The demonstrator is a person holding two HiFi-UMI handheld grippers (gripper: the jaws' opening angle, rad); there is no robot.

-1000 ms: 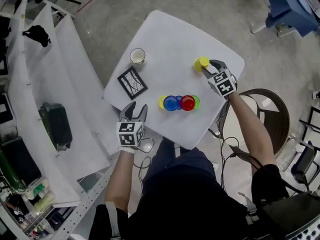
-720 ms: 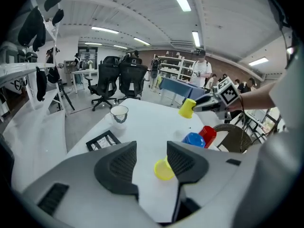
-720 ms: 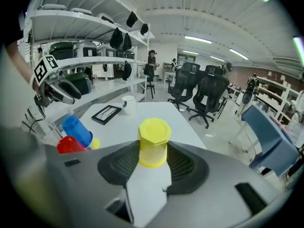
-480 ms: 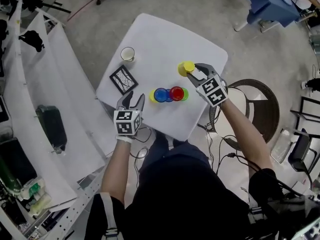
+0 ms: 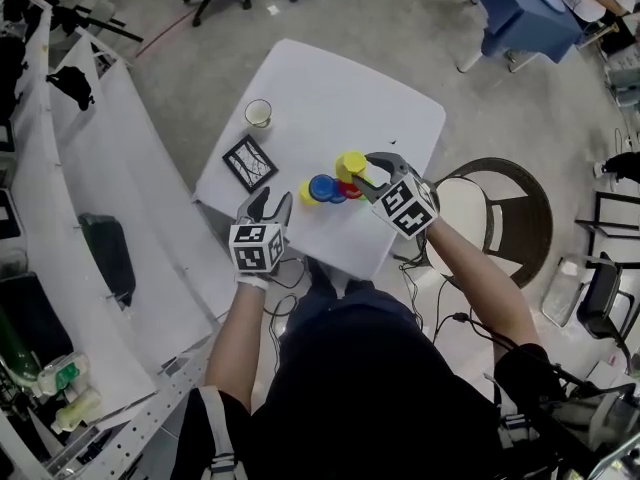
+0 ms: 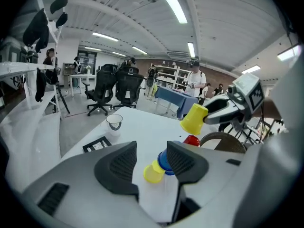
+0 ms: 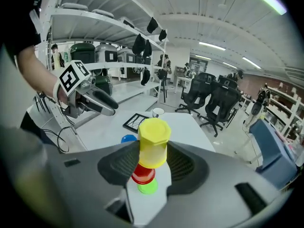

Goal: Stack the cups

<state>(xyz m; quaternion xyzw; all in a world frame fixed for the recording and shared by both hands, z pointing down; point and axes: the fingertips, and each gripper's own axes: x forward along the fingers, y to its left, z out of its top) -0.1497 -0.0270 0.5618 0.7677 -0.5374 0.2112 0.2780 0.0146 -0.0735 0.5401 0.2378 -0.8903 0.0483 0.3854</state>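
My right gripper [image 5: 362, 174] is shut on an upside-down yellow cup [image 5: 351, 164], held in the air just above the row of cups on the white table [image 5: 330, 88]. In the right gripper view the yellow cup [image 7: 153, 148] sits between the pads, right over a red cup [image 7: 143, 175] and a green cup [image 7: 147, 187]. A blue cup [image 5: 322, 188] and a second yellow cup [image 5: 306, 195] lie at the row's left end. My left gripper [image 5: 270, 202] hangs open over the table's near edge, with nothing between its pads [image 6: 124, 161].
A clear glass cup [image 5: 258, 114] and a black-framed card [image 5: 250, 162] sit on the table's left part. A brown chair [image 5: 500, 203] stands to the right, a white shelf [image 5: 90, 168] to the left. Office chairs and a blue-draped table [image 5: 520, 8] are farther off.
My right gripper has carried the yellow cup up and leftward from the table's right part to above the row of cups. The left gripper has risen a little.
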